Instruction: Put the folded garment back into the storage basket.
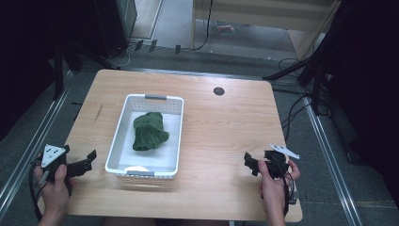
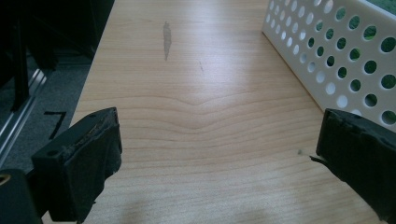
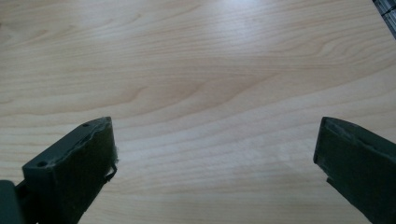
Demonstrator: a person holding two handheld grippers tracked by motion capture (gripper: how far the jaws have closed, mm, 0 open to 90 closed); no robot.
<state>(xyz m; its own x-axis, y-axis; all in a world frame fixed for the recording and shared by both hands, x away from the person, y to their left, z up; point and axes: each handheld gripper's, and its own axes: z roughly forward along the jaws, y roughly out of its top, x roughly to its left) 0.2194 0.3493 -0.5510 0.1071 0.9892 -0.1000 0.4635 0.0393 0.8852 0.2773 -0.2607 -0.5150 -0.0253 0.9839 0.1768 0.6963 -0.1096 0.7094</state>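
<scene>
Nearest us, at the front edge of the wooden surface (image 1: 226, 122), we hold both claws with jaws spread wide and nothing between them. Our left claw (image 1: 89, 161) hovers just beside the near left corner of the white perforated basket (image 1: 123, 110), whose holed wall (image 2: 345, 51) rises to its right. Our right claw (image 1: 250, 163) sits well apart on the basket's other side, over bare wood. Beyond the left claw, inside the basket, lies a bundled green cloth (image 1: 149, 131).
</scene>
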